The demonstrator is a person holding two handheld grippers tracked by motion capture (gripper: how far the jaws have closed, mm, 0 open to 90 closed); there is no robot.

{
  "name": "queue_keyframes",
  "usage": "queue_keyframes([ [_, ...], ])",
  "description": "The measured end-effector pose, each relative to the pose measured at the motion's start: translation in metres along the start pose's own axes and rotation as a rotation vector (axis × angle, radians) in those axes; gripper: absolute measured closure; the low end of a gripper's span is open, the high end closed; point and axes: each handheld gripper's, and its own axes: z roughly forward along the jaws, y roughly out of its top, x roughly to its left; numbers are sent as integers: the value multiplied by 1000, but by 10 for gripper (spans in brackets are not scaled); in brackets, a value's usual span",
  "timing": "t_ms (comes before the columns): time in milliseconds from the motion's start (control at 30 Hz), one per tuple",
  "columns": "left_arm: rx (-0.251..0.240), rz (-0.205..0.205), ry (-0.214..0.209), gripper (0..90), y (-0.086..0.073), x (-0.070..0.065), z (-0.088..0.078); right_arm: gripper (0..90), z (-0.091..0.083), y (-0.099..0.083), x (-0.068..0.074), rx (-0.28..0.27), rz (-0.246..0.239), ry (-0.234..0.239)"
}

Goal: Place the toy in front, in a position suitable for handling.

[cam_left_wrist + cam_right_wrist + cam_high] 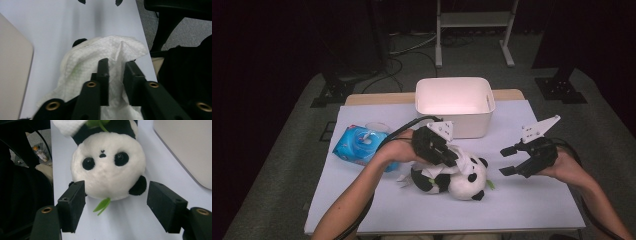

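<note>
- L tool point(453, 159) clamped on white wipe point(100, 62), pressing it onto panda plush point(457, 177) at mid surface point(537, 205), in front of white bin point(455, 105).
- R tool point(507, 161) jaws apart, nothing held, just right of panda's head, facing it.
- Panda lies on its side, long axis left-right, head toward R tool; L is on it, so nearer.
- Plush: white/black, green leaf, soft.
- Blue wipes pack point(357, 143) at left.

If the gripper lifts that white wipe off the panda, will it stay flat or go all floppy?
Probably floppy: the white wipe already drapes in creases over the panda toy. It looks thin, so likely very light. The left gripper, pinching a fold, should hold it without slipping.
</note>
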Motion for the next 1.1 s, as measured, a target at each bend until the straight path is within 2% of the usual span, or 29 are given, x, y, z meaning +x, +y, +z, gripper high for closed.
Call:
queue_keyframes([
  [33,-5,-2,3,684,0,-1,0,299,3,2,0,2,-5,4],
  [167,-24,-3,12,633,1,-3,-9,299,7,12,2,-2,-23,11],
  [200,-37,-5,28,633,0,-4,-16,299,9,15,3,-2,-30,12],
  [367,-58,-16,49,644,-7,-6,-28,310,17,29,6,-15,-62,28],
  [433,-53,-23,63,645,-12,-7,-32,318,26,40,10,-11,-105,36],
  [567,-50,-40,76,654,-24,-9,-40,322,35,53,14,-17,-129,42],
  [633,-52,-52,82,654,-31,-9,-44,340,43,65,18,-19,-165,50],
  [667,-57,-64,90,655,-37,-9,-47,341,46,69,19,-17,-174,50],
  [700,-57,-64,90,664,-37,-9,-47,341,46,69,19,-17,-174,50],
  [800,-60,-85,103,665,-49,-10,-51,367,59,84,25,-1,-219,60],
  [867,-60,-89,103,665,-51,-10,-52,380,62,87,27,3,-229,64],
  [933,-62,-97,109,665,-55,-11,-54,385,68,93,31,12,-258,62],
  [1000,-56,-102,113,665,-59,-11,-55,403,77,100,35,39,-293,62],
  [1100,-50,-112,116,665,-65,-11,-54,420,82,103,38,60,-316,56],
])
